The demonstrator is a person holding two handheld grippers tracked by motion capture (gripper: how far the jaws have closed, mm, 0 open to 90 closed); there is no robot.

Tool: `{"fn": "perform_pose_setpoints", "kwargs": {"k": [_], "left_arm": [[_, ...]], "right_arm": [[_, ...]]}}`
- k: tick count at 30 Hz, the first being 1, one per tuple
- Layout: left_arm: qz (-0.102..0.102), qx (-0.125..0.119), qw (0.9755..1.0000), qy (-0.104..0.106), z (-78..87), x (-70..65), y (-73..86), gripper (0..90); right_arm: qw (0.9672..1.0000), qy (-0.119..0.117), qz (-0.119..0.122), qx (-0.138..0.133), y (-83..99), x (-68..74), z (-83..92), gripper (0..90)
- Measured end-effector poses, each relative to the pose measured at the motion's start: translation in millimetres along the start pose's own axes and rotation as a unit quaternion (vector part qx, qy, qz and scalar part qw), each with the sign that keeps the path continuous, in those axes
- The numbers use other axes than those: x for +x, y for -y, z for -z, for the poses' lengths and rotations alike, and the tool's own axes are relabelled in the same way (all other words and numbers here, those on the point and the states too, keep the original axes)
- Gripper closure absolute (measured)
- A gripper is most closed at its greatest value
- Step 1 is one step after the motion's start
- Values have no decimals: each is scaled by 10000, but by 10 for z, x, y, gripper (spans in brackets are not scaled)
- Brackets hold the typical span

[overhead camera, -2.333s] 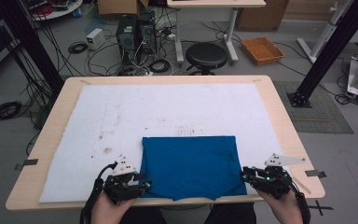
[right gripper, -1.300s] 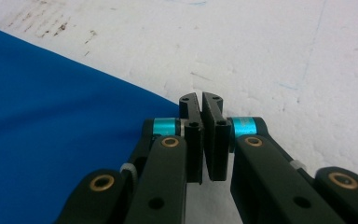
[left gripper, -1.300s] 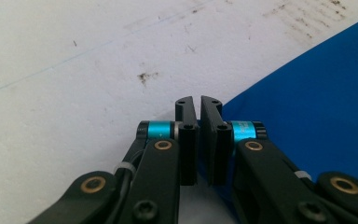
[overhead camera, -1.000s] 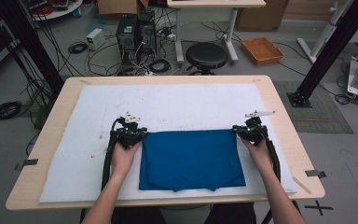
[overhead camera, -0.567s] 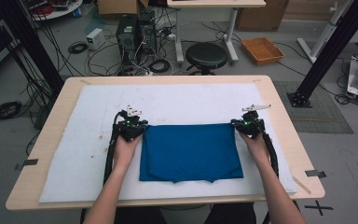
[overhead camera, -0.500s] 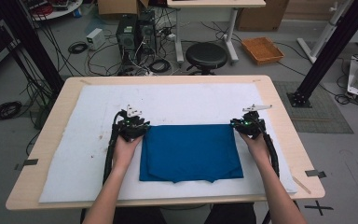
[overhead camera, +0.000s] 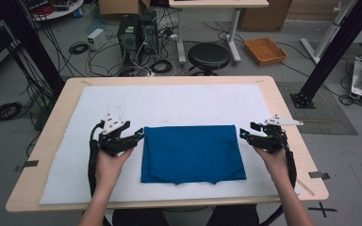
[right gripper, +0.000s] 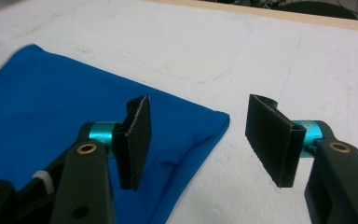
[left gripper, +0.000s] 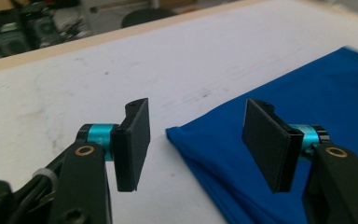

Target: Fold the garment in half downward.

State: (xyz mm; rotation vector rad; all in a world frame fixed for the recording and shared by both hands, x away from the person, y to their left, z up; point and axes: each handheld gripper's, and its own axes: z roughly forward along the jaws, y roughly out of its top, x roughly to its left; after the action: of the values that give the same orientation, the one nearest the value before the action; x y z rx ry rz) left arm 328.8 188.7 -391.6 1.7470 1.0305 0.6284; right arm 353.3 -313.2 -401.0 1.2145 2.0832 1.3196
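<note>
A folded blue cloth (overhead camera: 191, 153) lies flat in the middle of the white mat (overhead camera: 179, 106). My left gripper (overhead camera: 140, 135) hovers just off the cloth's far left corner (left gripper: 177, 133); its jaws have just been opening and stand wide apart, with nothing pressed between them. My right gripper (overhead camera: 243, 135) hangs by the far right corner (right gripper: 221, 119); its jaws have likewise just been opening and are apart, clear of the fabric. In the left gripper view (left gripper: 196, 135) and the right gripper view (right gripper: 198, 135) each corner rests on the mat beneath the gap.
The mat covers a wooden table (overhead camera: 283, 108). Behind the table stand a black stool (overhead camera: 209, 55), computer towers (overhead camera: 136, 33) with cables and an orange tray (overhead camera: 265, 49) on the floor. A black post (overhead camera: 332, 47) rises at the right.
Both grippers, earlier shut on the cloth's corners as they folded it away from me, have let go, opened, lifted and drawn back slightly outward. The cloth now lies folded and still.
</note>
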Motion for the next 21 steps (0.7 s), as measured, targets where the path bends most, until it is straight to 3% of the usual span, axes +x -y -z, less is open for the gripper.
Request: {"fn": "perform_pose_setpoints", "kwargs": {"k": [4,7,8,13,17,21], "left_arm": [[130,-105,9996,210,45,54,118,408],[-280,-171,9991,286,38,85,249,408],[-326,-244,9988,278,34,90,283,408],[81,-548,9974,463,47,109,311,407],[44,-595,9974,402,95,96,271,403],[96,-455,9981,410,86,91,215,369]], "right_arm": [[9999,-1,-73,-70,31,-46,105,407],[9998,28,-161,-86,45,-90,132,409],[9998,27,-190,-94,47,-102,137,410],[9997,59,-194,-132,31,-119,153,411],[9996,62,-212,-188,14,-124,163,410],[9996,69,-221,-176,20,-127,176,408]]}}
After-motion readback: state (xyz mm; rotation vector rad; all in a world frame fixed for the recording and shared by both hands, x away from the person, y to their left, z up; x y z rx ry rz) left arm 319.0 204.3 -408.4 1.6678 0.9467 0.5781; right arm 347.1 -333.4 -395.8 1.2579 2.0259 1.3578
